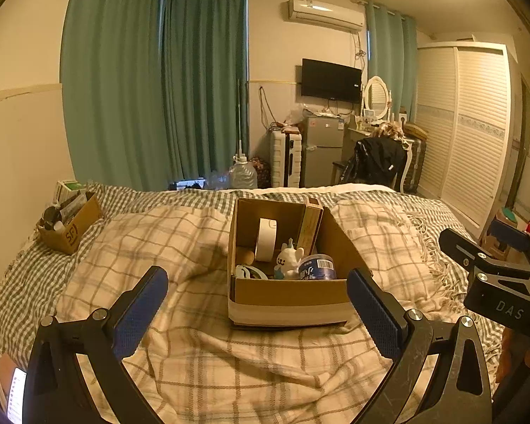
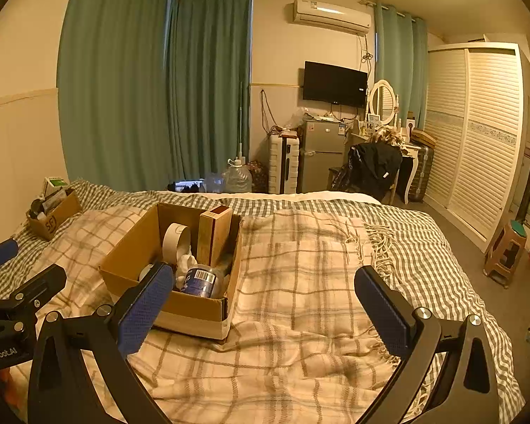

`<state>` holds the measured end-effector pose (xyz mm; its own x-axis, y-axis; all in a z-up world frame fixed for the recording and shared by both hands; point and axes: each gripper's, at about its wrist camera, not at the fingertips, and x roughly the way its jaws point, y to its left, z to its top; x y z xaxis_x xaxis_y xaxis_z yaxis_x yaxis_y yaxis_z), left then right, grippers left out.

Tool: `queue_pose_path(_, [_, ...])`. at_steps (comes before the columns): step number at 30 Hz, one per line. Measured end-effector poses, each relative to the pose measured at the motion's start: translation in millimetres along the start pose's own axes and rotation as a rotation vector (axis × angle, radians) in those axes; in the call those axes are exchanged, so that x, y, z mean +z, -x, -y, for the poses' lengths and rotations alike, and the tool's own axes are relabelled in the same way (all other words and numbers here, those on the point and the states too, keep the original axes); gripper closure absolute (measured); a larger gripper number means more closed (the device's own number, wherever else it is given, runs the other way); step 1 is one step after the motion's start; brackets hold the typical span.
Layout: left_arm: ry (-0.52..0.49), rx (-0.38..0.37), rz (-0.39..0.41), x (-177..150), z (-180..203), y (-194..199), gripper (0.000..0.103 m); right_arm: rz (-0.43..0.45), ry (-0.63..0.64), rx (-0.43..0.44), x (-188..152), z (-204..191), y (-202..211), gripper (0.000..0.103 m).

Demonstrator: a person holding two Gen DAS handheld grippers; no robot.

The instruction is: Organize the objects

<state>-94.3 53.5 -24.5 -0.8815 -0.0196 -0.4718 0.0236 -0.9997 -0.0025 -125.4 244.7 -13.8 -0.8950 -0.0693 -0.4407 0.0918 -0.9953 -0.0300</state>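
An open cardboard box (image 1: 289,293) sits on the plaid blanket in the middle of the bed. In it are a white tape roll (image 1: 265,239), a tall brown carton (image 1: 310,226), a white plush toy (image 1: 289,258) and a blue-labelled jar (image 1: 317,268). My left gripper (image 1: 258,312) is open and empty, just in front of the box. My right gripper (image 2: 265,304) is open and empty to the right of the box (image 2: 180,312), with its left finger in front of the box's near wall. The jar (image 2: 201,281) and tape roll (image 2: 176,238) show there too.
A second cardboard box (image 1: 72,228) of small items stands at the bed's far left by the wall. Past the bed are green curtains, a water jug (image 1: 243,174), a fridge (image 1: 321,150) and a chair with a dark jacket. A stool (image 2: 505,252) stands on the floor to the right.
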Motion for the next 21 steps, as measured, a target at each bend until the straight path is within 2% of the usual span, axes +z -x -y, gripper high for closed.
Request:
queue_pose_path(11, [0.009, 0.01, -0.006, 2.3, -3.0, -1.1, 0.0, 0.005, -0.003, 0.002, 1.4, -1.2, 1.3, 0.0])
queue_pose_path(16, [-0.016, 0.001, -0.017, 1.6, 0.9, -2.8, 0.0, 0.012, -0.01, 0.002, 1.2, 0.8, 3.4, 0.0])
queue_pose_path(21, [0.01, -0.015, -0.03, 0.7, 0.0, -4.2, 0.0, 0.008, -0.009, -0.003, 0.3, 1.7, 2.7, 0.0])
